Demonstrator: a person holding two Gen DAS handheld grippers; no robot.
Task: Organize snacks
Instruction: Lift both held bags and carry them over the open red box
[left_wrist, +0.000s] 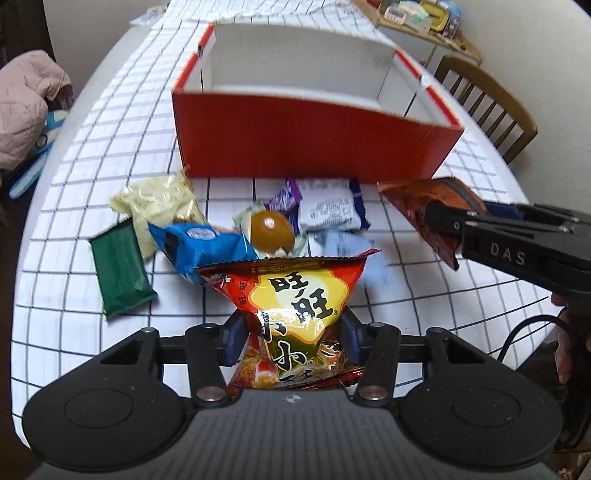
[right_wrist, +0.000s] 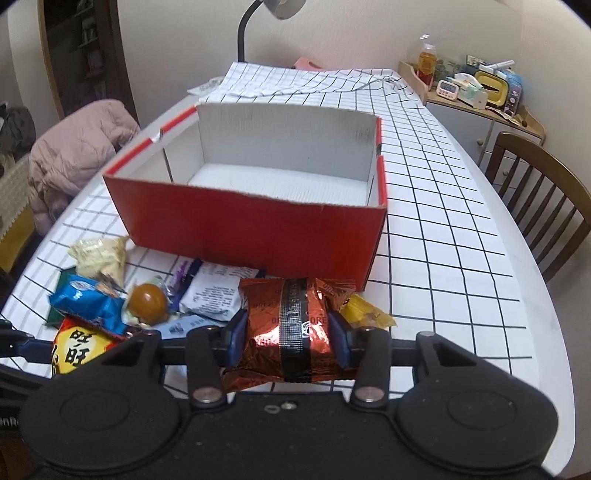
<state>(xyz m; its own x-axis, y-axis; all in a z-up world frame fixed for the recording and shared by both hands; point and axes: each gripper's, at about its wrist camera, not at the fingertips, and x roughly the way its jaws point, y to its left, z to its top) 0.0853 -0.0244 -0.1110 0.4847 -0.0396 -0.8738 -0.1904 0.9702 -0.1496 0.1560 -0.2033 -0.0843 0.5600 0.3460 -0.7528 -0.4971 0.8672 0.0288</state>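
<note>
Both grippers are loaded. The left gripper (left_wrist: 293, 343) has its fingers (left_wrist: 236, 341) clamped on the sides of a red and yellow snack bag (left_wrist: 295, 295), which is pinched in at the waist. The right gripper (right_wrist: 286, 339) is closed the same way on a copper foil packet (right_wrist: 291, 325) with a dark band down its middle. Both packs appear raised clear of the counter (right_wrist: 443, 258), though contact along their lower edges cannot be ruled out. The red box (right_wrist: 258, 236) stands directly ahead of both, open at the top, white inside and apparently empty. Loose snacks lie between grippers and box: a blue packet (left_wrist: 199, 247), a green packet (left_wrist: 122, 266), a pale yellow bag (left_wrist: 159, 203), a white wrapper (left_wrist: 328, 208) and a brown ball-shaped sweet (left_wrist: 271, 230). In my judgement the step in hand is carriage of both packs to the box. Recommended: lift each high enough to pass the near wall, since the hanging lower edges could catch the rim. Keep the grippers apart so the packs do not collide. Release only once inside the walls, placing each pack on its own side to leave room. Maintain squeeze; the slick foil could slip.
</note>
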